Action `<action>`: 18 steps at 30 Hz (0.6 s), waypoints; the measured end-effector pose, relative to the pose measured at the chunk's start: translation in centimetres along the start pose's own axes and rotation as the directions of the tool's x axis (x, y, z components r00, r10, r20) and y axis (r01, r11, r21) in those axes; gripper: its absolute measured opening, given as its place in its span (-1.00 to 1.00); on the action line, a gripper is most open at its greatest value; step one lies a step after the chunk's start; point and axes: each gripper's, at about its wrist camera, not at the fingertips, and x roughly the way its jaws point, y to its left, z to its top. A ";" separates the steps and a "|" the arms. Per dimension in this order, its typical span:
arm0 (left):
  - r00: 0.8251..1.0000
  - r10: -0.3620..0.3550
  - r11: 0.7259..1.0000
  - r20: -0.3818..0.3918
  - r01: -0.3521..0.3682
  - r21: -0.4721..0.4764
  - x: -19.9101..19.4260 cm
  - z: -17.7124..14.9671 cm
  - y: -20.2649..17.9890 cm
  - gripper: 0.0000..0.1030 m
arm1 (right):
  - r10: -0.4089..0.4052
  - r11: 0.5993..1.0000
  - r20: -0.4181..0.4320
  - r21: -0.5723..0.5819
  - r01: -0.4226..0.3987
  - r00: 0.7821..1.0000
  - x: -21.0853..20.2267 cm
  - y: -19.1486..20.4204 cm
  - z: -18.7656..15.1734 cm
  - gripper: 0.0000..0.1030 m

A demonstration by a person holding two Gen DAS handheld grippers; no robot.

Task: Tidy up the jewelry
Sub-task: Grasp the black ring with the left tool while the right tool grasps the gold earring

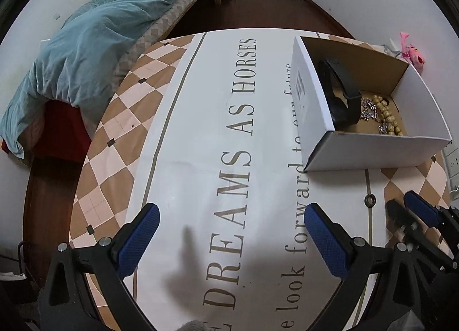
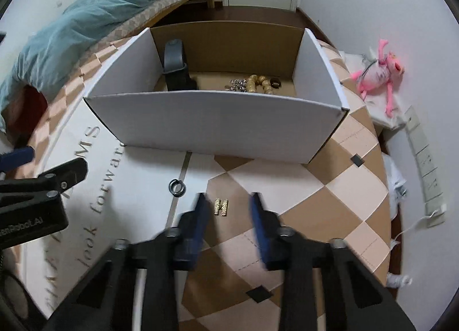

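We see the right claw [image 2: 229, 210], blurred, its jaws apart astride a small gold clasp [image 2: 221, 206] lying untouched on the surface [image 2: 330, 187], a dark ring [image 2: 177, 187] just to its left. Our left claw [image 1: 232, 222] hangs open over the printed cloth [image 1: 206, 130]. The white box [image 2: 212, 127] beyond holds a black watch [image 2: 175, 72], gold beads [image 2: 259, 83] and silver pieces [image 2: 237, 85].

Gold clasp [image 2: 221, 206]: small H-shaped gold piece, flat on the counter's checkered cloth, in front of the box.
Dark ring [image 2: 177, 187]: small grey-black ring, flat on the cloth's white panel, left of the clasp.
Box [image 2: 218, 127]: white cardboard, open top, brown inside.
Inside box: black wristband [image 2: 175, 68] upright at left; silver chain [image 2: 237, 85], wooden beads [image 2: 259, 83] on the floor.
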 end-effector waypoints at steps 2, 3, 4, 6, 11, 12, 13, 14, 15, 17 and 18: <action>1.000 -0.003 1.000 0.003 0.003 0.011 0.0 0.0 -0.3 1.00 | 0.011 1.000 0.002 -0.002 -0.011 1.000 0.0 0.0 0.1 -0.84; 1.000 -0.007 1.000 0.007 0.007 0.018 -0.1 0.0 -0.6 1.00 | 0.020 1.000 0.000 0.000 -0.020 1.000 0.0 -0.2 0.3 -0.84; 1.000 -0.012 1.000 0.009 0.012 0.024 -0.2 -0.1 -0.9 1.00 | 0.030 1.000 -0.001 0.010 -0.030 1.000 -0.1 -0.6 0.2 -0.84; 1.000 -0.025 0.999 0.013 0.025 0.042 -0.3 -0.1 -1.7 1.00 | 0.051 0.997 0.008 0.061 -0.052 0.999 -0.7 -1.9 0.1 -0.84; 0.995 -0.099 0.992 0.001 0.098 0.072 -0.1 -0.3 -4.6 1.00 | 0.084 0.982 0.017 0.166 -0.086 0.996 -2.1 -5.6 -0.4 -0.84; 0.994 -0.111 0.991 -0.003 0.111 0.072 -0.1 -0.4 -5.0 0.99 | 0.089 0.979 0.020 0.181 -0.092 0.996 -2.3 -6.1 -0.6 -0.84; 0.992 -0.127 0.989 -0.013 0.128 0.072 0.1 -0.4 -5.7 0.99 | 0.090 0.978 0.021 0.189 -0.092 0.996 -2.4 -6.4 -0.7 -0.84; 0.989 -0.145 0.987 -0.019 0.146 0.072 0.2 -0.5 -6.3 0.97 | 0.087 0.976 0.022 0.199 -0.090 0.996 -2.5 -6.9 -0.9 -0.84; 0.987 -0.156 0.985 -0.020 0.157 0.072 0.3 -0.5 -6.6 0.89 | 0.084 0.975 0.024 0.204 -0.087 0.996 -2.6 -7.3 -0.9 -0.84; 0.985 -0.173 0.981 -0.024 0.174 0.085 0.5 -0.5 -7.6 0.65 | 0.077 0.973 0.027 0.215 -0.081 0.997 -2.8 -7.7 -1.1 -0.84; 0.983 -0.179 0.979 -0.027 0.181 0.093 0.5 -0.6 -8.0 0.45 | 0.074 0.972 0.028 0.219 -0.078 0.997 -2.9 -8.0 -1.2 -0.84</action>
